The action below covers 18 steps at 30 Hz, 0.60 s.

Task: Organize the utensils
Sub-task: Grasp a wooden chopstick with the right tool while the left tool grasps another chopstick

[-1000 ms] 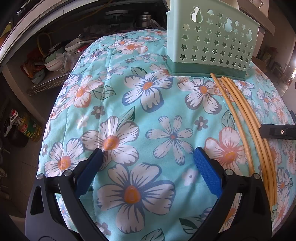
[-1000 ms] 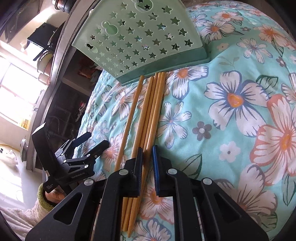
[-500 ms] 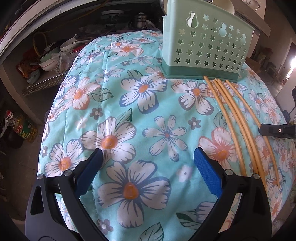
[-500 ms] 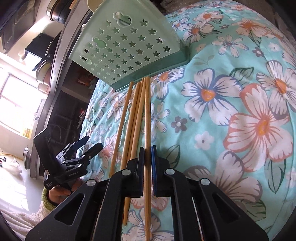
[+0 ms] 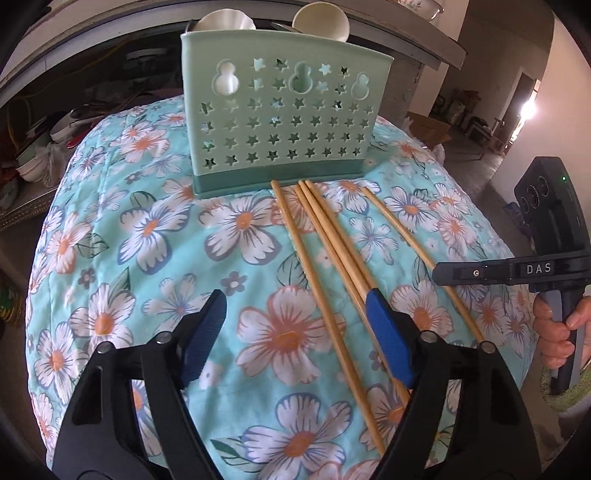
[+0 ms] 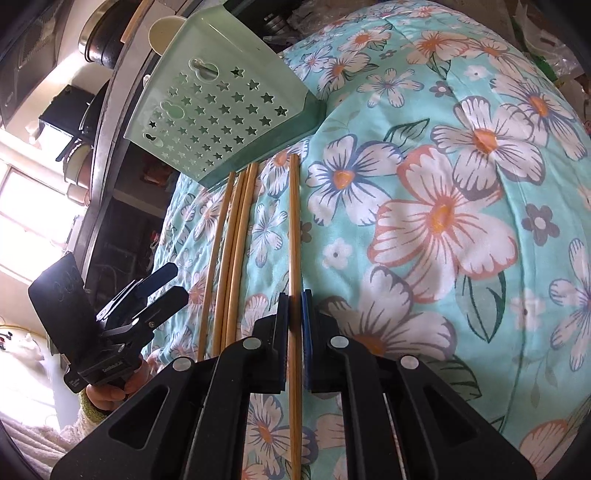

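The table is covered by a turquoise quilted cloth with a white-and-orange flower print [image 5: 155,236], which fills most of both views.

A pale green plastic utensil basket with star-shaped and gourd-shaped cut-outs [image 5: 280,118] stands upright on the cloth at the upper centre of the left wrist view. In the right wrist view it appears tilted at the upper left. White scoop-shaped utensils [image 5: 325,26] project above its rim.

Five light wooden chopsticks [image 5: 321,236] lie on the cloth. Their far ends sit just before the basket's darker green base. Four form a group; the fifth is set apart toward the right of the frame.

The left gripper [image 5: 295,325] occupies the lower part of the left wrist view. Its blue-padded fingers [image 5: 388,336] stand wide apart, having just been closing. Two chopsticks of the group run between them; the right finger overlaps the others of the group. No pad presses on a chopstick.

The right gripper [image 6: 294,332] occupies the lower centre of the right wrist view. Its fingers are clenched on the single separated chopstick [image 6: 294,229], which runs through the narrow slot between the pads.

Readable writing: "DAS" on the right gripper's black body, at the right edge of the left wrist view [image 5: 538,268]. A hand [image 5: 554,328] grips its handle below.
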Available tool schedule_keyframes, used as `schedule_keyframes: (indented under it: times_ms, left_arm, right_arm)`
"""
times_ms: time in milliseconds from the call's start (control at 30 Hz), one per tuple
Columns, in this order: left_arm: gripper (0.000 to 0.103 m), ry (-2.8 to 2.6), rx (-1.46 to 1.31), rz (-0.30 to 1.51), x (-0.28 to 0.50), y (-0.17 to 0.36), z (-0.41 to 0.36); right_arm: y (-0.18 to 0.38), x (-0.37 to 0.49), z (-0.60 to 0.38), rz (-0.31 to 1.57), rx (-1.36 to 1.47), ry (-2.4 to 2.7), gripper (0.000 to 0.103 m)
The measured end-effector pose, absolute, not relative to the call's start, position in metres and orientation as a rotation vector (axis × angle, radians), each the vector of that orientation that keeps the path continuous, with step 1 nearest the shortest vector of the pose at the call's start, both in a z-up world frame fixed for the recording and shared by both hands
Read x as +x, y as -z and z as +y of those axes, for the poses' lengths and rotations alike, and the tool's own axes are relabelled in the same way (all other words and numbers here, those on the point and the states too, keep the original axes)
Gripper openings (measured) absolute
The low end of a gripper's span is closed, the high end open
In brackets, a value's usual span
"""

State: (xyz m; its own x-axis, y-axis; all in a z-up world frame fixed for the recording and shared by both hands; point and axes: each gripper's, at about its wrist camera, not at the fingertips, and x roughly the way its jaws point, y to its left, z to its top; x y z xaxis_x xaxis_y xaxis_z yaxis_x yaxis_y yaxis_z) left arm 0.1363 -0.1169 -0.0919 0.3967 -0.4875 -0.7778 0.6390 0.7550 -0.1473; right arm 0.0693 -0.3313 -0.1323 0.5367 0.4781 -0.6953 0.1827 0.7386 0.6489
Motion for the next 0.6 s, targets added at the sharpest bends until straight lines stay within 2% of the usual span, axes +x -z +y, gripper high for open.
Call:
schedule_keyframes:
  times_ms: [233, 533, 600]
  left_arm:
    - [0.034, 0.735, 0.189, 0.983, 0.138, 0.103, -0.129]
    - [0.011, 0.717, 0.135, 1.053, 0.145, 0.111, -0.125]
    - [0.009, 0.713, 0.114, 1.061, 0.146, 0.111, -0.122]
  right_arm:
    - [0.133, 0.072, -0.331, 1.016, 0.748, -0.197, 0.007]
    - [0.133, 0.073, -0.33, 1.019, 0.743, -0.196, 0.007]
    - [0.134, 0.074, -0.329, 1.02, 0.74, -0.195, 0.007]
